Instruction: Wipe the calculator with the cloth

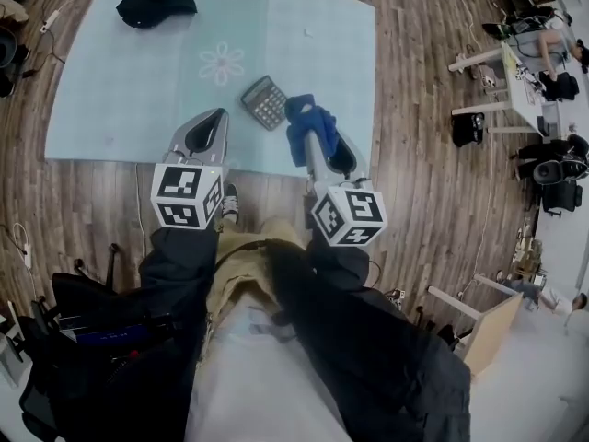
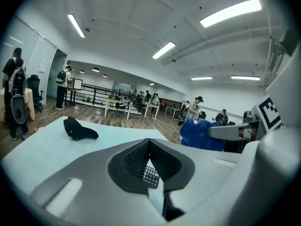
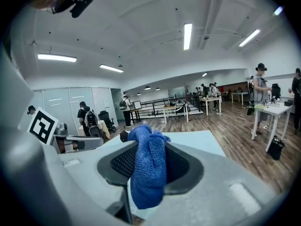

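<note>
Head view: the calculator [image 1: 265, 101] lies on a pale blue mat [image 1: 110, 99], the right gripper [image 1: 313, 129] just right of it with a blue cloth [image 1: 296, 118] bunched at its tip, the left gripper [image 1: 219, 116] just left of it. Left gripper view: the 2 jaws meet at their tips, pinching nothing, calculator keys showing through their gap. Right gripper view: the jaws clamp the cloth, which hangs between them.

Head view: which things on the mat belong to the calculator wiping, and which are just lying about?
Job in hand:
calculator
blue cloth, clamped in the right gripper
left gripper, shut and empty, left of the calculator and apart from it

Lying about:
black item near the far left corner of the mat
</note>
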The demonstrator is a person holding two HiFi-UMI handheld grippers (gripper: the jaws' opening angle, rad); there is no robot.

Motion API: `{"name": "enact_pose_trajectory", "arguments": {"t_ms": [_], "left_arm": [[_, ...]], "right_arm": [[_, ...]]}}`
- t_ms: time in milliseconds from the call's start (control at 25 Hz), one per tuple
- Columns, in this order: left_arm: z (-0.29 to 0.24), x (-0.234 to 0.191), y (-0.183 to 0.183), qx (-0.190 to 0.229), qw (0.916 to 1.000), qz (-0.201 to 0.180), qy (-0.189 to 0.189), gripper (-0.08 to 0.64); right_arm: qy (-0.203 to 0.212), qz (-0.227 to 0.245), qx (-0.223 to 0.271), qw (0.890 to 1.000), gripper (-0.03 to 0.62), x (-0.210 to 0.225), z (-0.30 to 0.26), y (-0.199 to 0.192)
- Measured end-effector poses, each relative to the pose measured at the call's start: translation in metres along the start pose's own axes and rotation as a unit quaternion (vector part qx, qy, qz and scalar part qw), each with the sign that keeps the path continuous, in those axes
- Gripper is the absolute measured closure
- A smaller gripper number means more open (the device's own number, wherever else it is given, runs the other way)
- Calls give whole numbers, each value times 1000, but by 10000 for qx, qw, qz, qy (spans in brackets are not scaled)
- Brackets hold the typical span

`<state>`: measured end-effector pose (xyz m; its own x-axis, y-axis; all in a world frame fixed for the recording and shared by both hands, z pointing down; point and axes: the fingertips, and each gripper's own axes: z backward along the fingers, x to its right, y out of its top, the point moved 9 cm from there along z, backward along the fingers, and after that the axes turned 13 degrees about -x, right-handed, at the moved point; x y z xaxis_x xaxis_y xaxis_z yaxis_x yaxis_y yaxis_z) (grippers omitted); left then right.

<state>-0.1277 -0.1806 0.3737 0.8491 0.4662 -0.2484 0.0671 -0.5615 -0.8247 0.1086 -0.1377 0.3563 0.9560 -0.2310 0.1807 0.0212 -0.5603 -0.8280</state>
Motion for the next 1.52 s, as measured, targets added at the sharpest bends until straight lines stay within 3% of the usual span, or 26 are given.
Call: {"name": "enact_pose_trajectory", "arguments": {"t_ms": [280, 480, 760, 1040, 1160, 1360, 1520], "left_arm": [[-63, -17, -37, -819, 9962, 245, 173, 561], [-90, -30, -76, -1467, 9873, 568, 234, 561], [-140, -35, -88, -2100, 9746, 730, 256, 561], [-170, -54, -81, -2198, 9708, 845, 451, 562], [-180, -59, -83, -2263, 9690, 862, 484, 562], [-182, -68, -87, -2386, 9656, 867, 557, 561], [-184, -72, -91, -2432, 9637, 947, 567, 561]], "right_arm": [[179, -213, -757, 9967, 446, 27, -63, -22], [389, -313, -1305, 9902, 446, 34, -101, -53], [381, -49, -1654, 9855, 446, 60, -155, -63], [329, 577, -1711, 9830, 446, 77, -220, -47], [80, 1034, -1697, 9800, 446, 85, -244, -43], [-232, 2368, -1729, 9558, 446, 73, -279, -57], [25, 2569, -2030, 9449, 448, 60, -293, -83]]}}
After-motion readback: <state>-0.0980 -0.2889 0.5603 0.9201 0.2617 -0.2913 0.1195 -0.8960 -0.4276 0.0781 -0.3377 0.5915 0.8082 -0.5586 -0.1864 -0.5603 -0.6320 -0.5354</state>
